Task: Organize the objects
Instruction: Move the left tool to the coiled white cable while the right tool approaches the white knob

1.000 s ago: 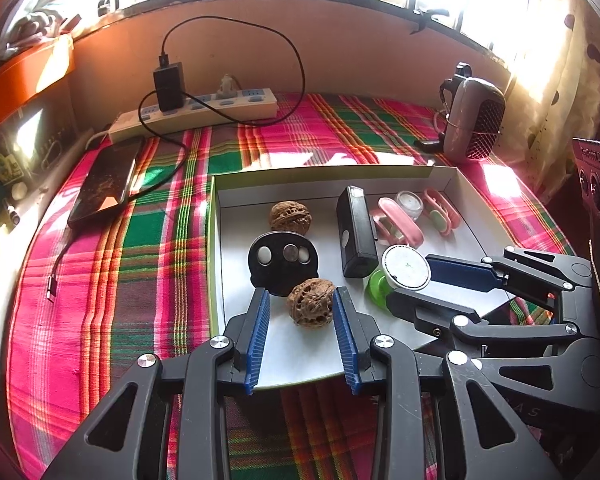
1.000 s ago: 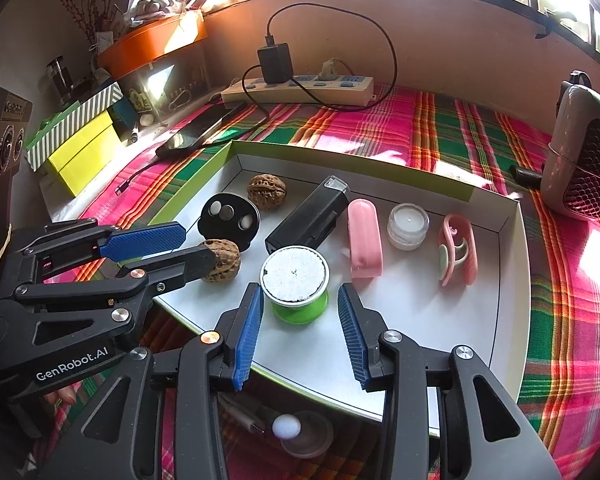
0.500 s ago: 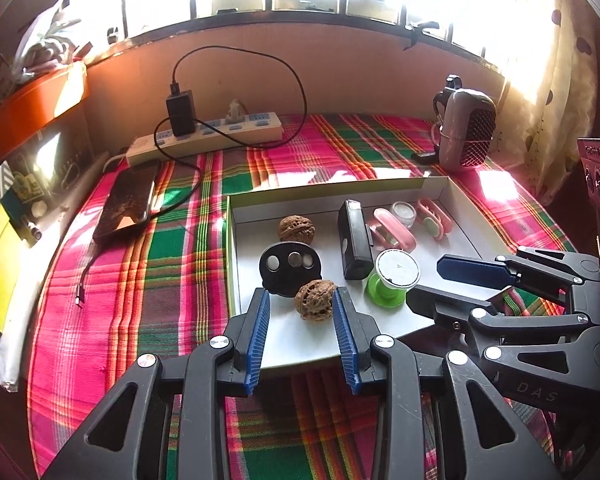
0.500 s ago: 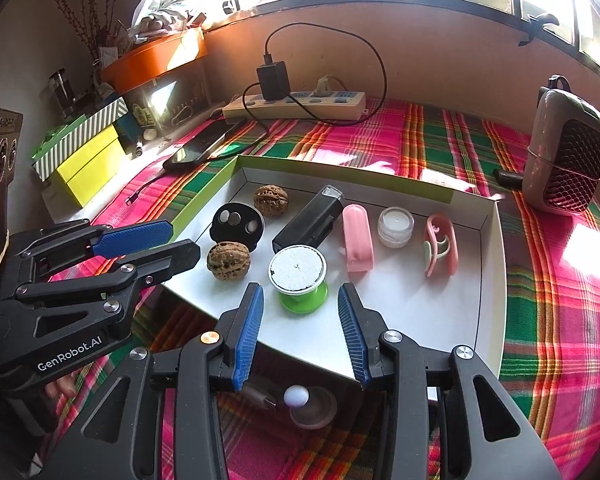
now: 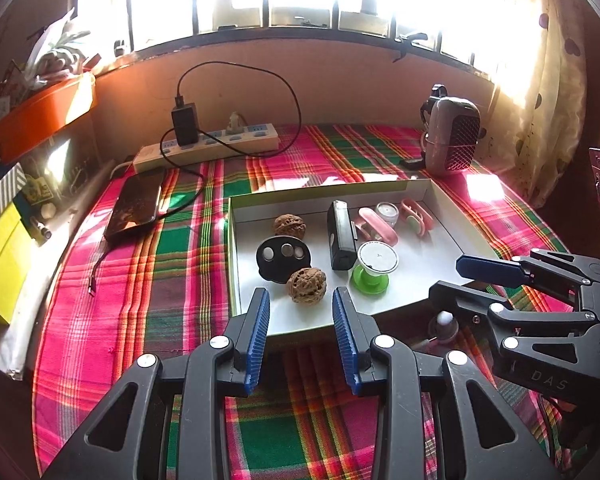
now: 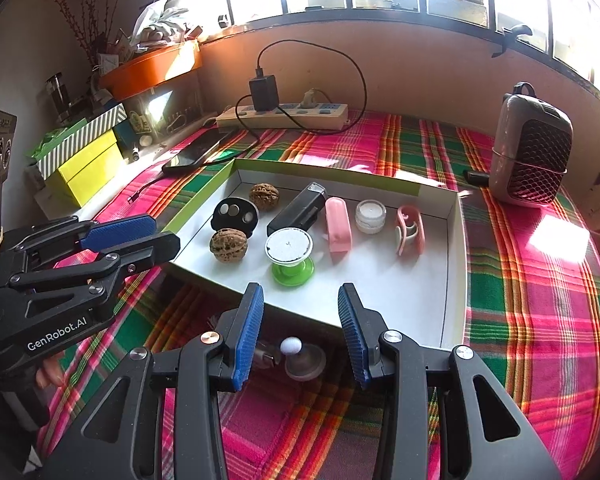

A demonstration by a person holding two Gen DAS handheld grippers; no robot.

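Note:
A white tray [image 5: 440, 264] with a green rim lies on the plaid cloth. In it are two walnuts [image 5: 306, 284] [image 5: 289, 225], a black disc with three coins [image 5: 283, 258], a black oblong device [image 5: 340, 236], a green spool with a white top [image 6: 290, 252], a pink case [image 6: 337, 228], a small jar [image 6: 370, 216] and a pink clip [image 6: 410, 230]. My left gripper [image 5: 300, 295] hangs open and empty just before the tray's near edge, in line with the front walnut. My right gripper [image 6: 301, 290] is open and empty too, short of the spool.
A small grey stand with a white ball [image 6: 300, 354] sits on the cloth by the tray's front edge. A power strip [image 5: 208, 148], a phone [image 5: 136, 208] and a mesh-fronted device [image 6: 530, 152] lie behind the tray. Yellow boxes [image 6: 84, 168] stand at the left.
Both grippers have drawn back and a little upward from the tray. The walnut and the spool, which sat between the fingers, now lie beyond the fingertips. Nothing in the tray moved.

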